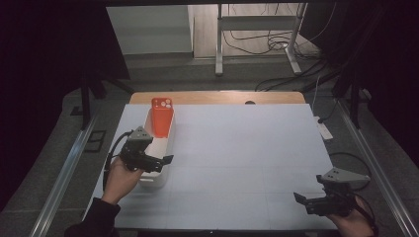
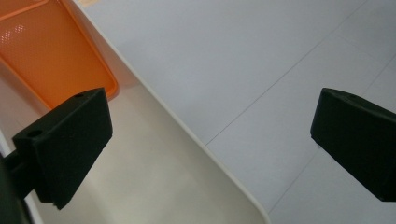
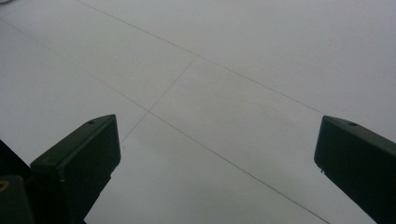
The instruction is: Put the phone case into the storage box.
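On the left side of the table (image 1: 237,148), a long white bin (image 1: 159,148) lay with its long axis running away from the person, and an orange phone case (image 1: 161,118) stood propped in its far end, camera cutouts up. The left gripper (image 1: 167,160) hovered at the bin's near end, jaws spread wide and holding nothing. In the left gripper view, one jaw hung over the bin's cream interior (image 2: 154,182) and the other over the bare table outside, so the bin's right wall ran between them. From that claw the case (image 2: 51,56) lay farther along the bin's length, ahead and to the inside, apart from the pads and untouched. The right gripper (image 1: 302,198) sat low at the near right corner of the table, well apart from the bin, its jaws also wide open over the plain white surface (image 3: 233,93). The left hand (image 1: 121,177) was plainly the nearer one. The coming move seemed to turn on that line: the claw would need to travel forward along the bin's axis toward the case, or else close on the wall it straddled. Which of the two was meant could not be told.
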`<action>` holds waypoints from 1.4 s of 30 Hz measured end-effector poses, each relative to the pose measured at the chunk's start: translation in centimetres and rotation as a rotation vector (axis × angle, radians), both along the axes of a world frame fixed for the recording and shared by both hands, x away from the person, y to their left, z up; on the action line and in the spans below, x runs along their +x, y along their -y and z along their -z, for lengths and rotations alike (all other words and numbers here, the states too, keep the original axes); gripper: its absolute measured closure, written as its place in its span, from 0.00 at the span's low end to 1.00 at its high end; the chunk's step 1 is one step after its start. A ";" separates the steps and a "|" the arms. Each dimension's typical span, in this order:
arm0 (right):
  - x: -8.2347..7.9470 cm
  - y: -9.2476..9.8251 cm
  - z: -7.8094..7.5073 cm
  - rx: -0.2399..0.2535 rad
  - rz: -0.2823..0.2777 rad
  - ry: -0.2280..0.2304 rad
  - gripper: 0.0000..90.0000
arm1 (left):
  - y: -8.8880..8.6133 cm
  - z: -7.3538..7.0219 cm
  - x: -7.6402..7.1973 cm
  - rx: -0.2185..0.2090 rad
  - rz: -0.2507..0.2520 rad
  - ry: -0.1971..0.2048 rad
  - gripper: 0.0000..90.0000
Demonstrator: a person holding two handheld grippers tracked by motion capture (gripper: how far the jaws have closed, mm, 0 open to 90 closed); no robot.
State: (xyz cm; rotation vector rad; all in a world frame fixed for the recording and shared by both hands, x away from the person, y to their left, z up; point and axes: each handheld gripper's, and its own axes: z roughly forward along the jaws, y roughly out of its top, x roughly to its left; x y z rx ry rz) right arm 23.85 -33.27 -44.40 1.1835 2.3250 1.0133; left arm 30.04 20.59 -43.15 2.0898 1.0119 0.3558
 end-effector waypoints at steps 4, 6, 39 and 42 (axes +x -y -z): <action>0.0 0.0 0.0 0.000 -0.001 0.000 0.00 | -0.2 0.0 -0.6 -0.007 -0.007 0.000 0.00; 0.0 0.0 0.0 0.000 -0.001 0.000 0.00 | -0.2 0.0 -0.9 -0.007 -0.008 0.003 0.00; 0.0 -0.1 0.0 -0.007 -0.004 -0.004 0.00 | -2.3 0.7 -7.0 -0.024 -0.048 0.023 0.00; 0.0 -0.1 0.0 -0.007 -0.003 -0.004 0.00 | -2.6 0.8 -7.6 -0.026 -0.058 0.023 0.00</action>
